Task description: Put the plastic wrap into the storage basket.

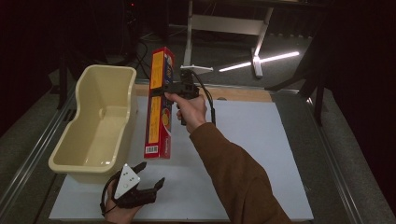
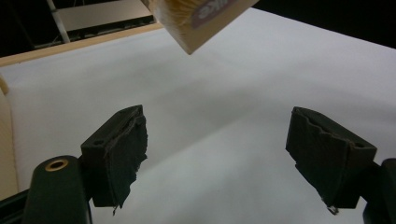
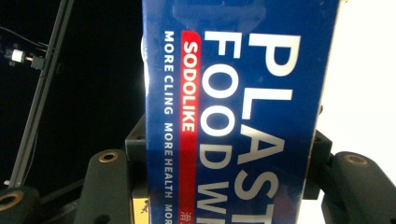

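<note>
long red-and-blue cardboard plastic-wrap box (image 1: 160, 105): held off the white tabletop (image 1: 261, 154), just right of the cream plastic tub (image 1: 98, 123) | right gripper (image 1: 164, 88): jaws clamped across its upper part | left gripper (image 1: 148, 179): jaws wide apart, empty, near tub's front | handling: likely light, stiff, crushable walls; grip mid-length across narrow faces

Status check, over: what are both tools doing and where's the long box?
Right tool shut on food wrap box, held upright beside beige tub. Left tool open, low over white board. Nothing in the way.

Box (image 3: 240, 112) cut off top and bottom; hides jaws' tips.
</note>
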Available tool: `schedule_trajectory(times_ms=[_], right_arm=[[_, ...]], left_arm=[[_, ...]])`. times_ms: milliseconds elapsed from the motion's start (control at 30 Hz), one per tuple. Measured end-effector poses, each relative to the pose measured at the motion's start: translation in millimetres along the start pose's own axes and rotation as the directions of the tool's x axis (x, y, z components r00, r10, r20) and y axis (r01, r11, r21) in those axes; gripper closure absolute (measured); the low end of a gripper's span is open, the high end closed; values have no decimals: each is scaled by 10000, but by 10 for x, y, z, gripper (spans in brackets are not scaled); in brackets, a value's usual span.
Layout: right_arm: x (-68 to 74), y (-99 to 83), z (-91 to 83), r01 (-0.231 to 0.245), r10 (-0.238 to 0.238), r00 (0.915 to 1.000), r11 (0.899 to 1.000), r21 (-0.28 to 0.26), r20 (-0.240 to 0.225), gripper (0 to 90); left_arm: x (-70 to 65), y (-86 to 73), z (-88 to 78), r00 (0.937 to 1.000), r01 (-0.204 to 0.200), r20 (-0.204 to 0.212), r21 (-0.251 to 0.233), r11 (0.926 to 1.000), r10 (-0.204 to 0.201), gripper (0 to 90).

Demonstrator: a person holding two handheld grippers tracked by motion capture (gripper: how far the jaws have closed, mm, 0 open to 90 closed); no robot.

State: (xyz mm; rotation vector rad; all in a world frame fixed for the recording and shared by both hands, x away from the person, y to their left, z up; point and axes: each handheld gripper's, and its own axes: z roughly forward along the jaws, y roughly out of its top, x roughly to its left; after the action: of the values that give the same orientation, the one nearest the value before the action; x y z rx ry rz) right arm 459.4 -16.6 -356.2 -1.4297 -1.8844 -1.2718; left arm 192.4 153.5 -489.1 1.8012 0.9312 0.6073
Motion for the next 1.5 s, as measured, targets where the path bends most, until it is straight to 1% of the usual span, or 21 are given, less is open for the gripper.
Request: schedule_trajectory(times_ms=[200,300,333,367,467,567,667,767,800,833,867,900,933,1033,1100,1167,1333,1367,1400,1433,1500], right_arm=[[43,7,24,16,-17,10000,10000,-51,-52,403],[116,-8,48,-77,74,9996,9999,-123,-283,403],[116,-8,48,-77,74,9996,9999,-123,-283,403],[165,-9,51,-12,5,9995,9997,-246,-304,403],[205,-5,53,21,-32,9995,9994,-346,-303,403],[261,26,80,66,-71,9999,9990,-440,-104,403],[284,37,96,73,-78,9999,9987,-509,-93,403],[354,44,154,25,-40,9995,9987,-504,-299,402],[354,44,154,25,-40,9995,9987,-504,-299,402],[378,40,187,-73,51,9989,9989,-460,-472,403],[378,40,187,-73,51,9989,9989,-460,-472,403],[408,34,226,-154,129,9982,9990,-428,-583,402],[408,34,226,-154,129,9982,9990,-428,-583,402],[455,26,306,-220,188,9976,9986,-483,-660,402],[460,21,325,-256,220,9973,9983,-519,-700,402],[464,15,386,-432,390,9956,9979,-476,-851,402],[461,4,486,-498,464,9960,9978,-433,-765,401],[455,1,542,-649,618,9950,9972,-376,-789,401],[455,1,542,-649,618,9950,9972,-376,-789,401],[445,-1,603,-842,813,9923,9960,-281,-939,401],[444,-1,627,-927,901,9909,9955,-208,-1000,401]], left_arm=[[-5,1,5,10000,24,28,3,10000,-24,204],[-16,5,14,10000,-23,71,-6,10000,23,204],[-18,5,17,10000,-43,83,-2,10000,43,204],[-20,5,22,10000,-36,89,2,10000,36,204],[-21,3,24,9999,-55,112,32,10000,55,204],[-28,4,22,9999,-56,140,20,10000,56,204],[-26,5,16,9999,-40,132,-11,10000,40,204],[-12,5,10,9999,23,137,-41,10000,-23,204],[-12,5,10,9999,23,137,-41,10000,-23,204],[-13,5,9,9999,23,158,-49,10000,-22,205],[-13,5,9,9999,23,158,-49,10000,-22,205],[-18,3,13,9998,5,182,-39,10000,-5,205],[-18,3,13,9998,5,182,-39,10000,-5,205],[-24,4,2,9998,-23,179,-76,10000,24,205],[-19,4,-6,9999,29,167,-117,9999,-27,205],[-8,4,-19,9999,51,153,-160,9999,-49,206],[-6,2,-21,9998,117,159,-191,9997,-114,206],[-7,2,-22,9998,122,179,-204,9997,-119,206],[-7,2,-22,9998,122,179,-204,9997,-119,207],[-8,1,-20,9997,134,196,-216,9997,-130,207],[-11,0,-20,9997,127,208,-221,9997,-123,207]])
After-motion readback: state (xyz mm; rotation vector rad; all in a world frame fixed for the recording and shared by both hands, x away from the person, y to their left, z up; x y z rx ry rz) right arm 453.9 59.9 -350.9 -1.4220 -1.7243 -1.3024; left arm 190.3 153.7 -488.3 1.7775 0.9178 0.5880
